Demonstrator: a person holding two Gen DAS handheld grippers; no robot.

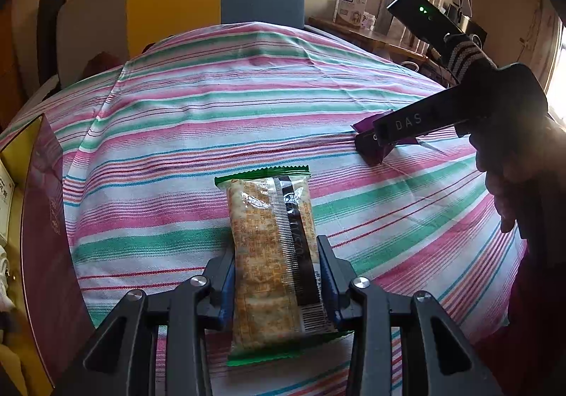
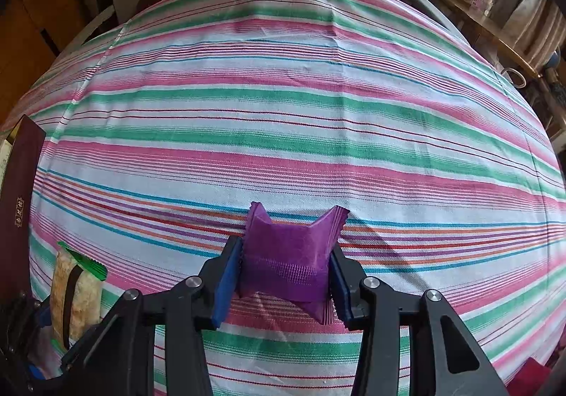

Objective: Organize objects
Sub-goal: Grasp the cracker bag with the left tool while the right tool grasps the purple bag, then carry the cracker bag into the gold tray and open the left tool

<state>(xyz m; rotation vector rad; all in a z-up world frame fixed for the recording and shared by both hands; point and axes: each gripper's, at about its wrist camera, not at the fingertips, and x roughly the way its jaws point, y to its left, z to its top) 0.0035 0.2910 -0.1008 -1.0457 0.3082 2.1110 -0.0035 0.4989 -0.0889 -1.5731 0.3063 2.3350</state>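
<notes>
– Looking for trouble spots first: what can't you make out?

– The long dark red box (image 1: 42, 219) at the left edge is cut off, and its contents are unreadable. In the left wrist view the right gripper (image 1: 371, 141) covers most of its packet, and the hand (image 1: 502, 184) holding it is dim against the window glare.

– Counts?

– Two grippers, two packets, one box, one striped pink, green and white cloth (image 1: 247, 113).

– Where's the cracker packet?

– The clear, green-edged cracker packet (image 1: 265, 212) lies flat on the cloth, near and centre. Its long axis runs near to far, along the fingers, with one crimped green end pointing far. The left gripper (image 1: 277, 244) stands narrow, its blue pads against the packet's long sides.

– And the right?

– The right gripper (image 2: 284, 247) pinches the small purple foil packet (image 2: 290, 240) so that it crumples, two corners sticking up toward the far side. I can't tell its long axis.
</notes>
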